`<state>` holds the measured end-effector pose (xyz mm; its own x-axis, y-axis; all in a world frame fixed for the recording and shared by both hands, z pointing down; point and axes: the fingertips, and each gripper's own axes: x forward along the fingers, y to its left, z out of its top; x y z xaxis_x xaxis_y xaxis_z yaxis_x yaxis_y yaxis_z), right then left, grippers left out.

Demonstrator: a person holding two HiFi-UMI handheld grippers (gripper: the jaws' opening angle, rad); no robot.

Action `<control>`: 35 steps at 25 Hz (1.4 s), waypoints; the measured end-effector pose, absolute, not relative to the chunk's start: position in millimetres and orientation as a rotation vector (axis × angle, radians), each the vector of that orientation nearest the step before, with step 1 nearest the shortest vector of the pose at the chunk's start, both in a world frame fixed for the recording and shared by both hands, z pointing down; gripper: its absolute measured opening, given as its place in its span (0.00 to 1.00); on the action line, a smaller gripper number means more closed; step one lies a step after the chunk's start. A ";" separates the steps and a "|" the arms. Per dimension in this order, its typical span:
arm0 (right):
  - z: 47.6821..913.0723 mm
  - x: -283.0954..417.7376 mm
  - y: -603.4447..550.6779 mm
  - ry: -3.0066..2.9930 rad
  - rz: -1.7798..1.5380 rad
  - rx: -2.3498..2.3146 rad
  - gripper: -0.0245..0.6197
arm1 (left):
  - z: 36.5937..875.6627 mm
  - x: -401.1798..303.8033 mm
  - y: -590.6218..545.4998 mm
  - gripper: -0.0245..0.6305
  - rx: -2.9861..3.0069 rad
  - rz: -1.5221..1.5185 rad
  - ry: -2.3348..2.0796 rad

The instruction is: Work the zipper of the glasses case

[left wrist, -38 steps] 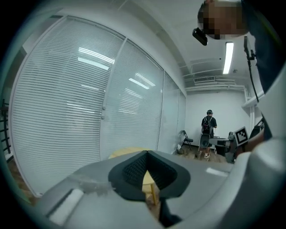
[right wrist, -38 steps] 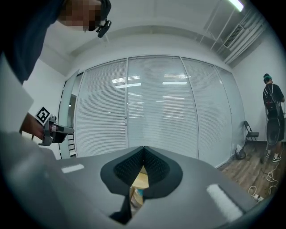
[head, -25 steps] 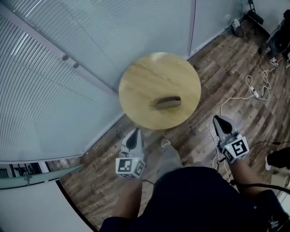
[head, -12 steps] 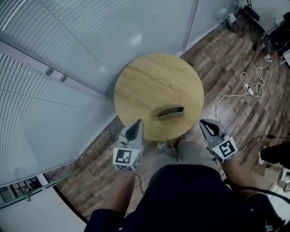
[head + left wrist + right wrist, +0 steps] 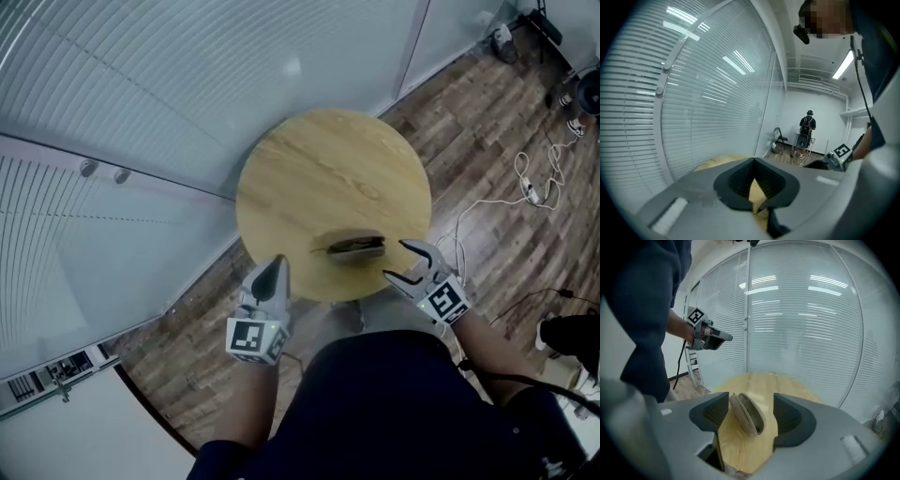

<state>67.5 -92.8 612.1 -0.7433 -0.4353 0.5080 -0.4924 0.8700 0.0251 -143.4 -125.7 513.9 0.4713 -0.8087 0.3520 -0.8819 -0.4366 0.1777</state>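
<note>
A brown glasses case (image 5: 354, 247) lies near the front edge of the round wooden table (image 5: 319, 169). In the right gripper view the case (image 5: 747, 414) lies end-on, with a dark gap along its seam. My right gripper (image 5: 398, 261) hovers just right of the case at the table's edge. Its jaws are opening, with the case ahead in line between them but untouched (image 5: 750, 401). My left gripper (image 5: 275, 272) is shut with nothing in it, off the table's front left edge. In the left gripper view its closed tips (image 5: 753, 161) point over the tabletop (image 5: 715, 164).
A glass wall with blinds (image 5: 141, 112) runs along the left and behind the table. White cables and a power strip (image 5: 530, 190) lie on the wooden floor at the right. In the distance a person (image 5: 806, 133) stands by a chair (image 5: 780, 138).
My right gripper has moved left and forward to the table's edge beside the case, and its jaws have opened. The left gripper stays shut and has shifted only slightly.
</note>
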 end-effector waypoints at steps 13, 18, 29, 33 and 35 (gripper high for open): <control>700.2 46.4 -118.5 -2.479 0.132 0.308 0.75 | 535.7 -166.0 -124.7 0.04 2.230 0.400 -1.586; 725.1 35.0 -124.1 -2.451 0.097 0.211 0.76 | 533.0 -170.4 -126.6 0.04 2.189 0.400 -1.612; 761.9 14.3 -123.7 -2.410 0.101 0.088 0.76 | 543.2 -180.3 -125.1 0.04 2.112 0.430 -1.644; 768.9 10.9 -124.0 -2.401 0.078 0.054 0.76 | 544.9 -184.4 -120.3 0.04 2.095 0.441 -1.647; 771.0 10.3 -125.5 -2.399 0.069 0.045 0.76 | 545.9 -188.9 -118.7 0.04 2.100 0.439 -1.651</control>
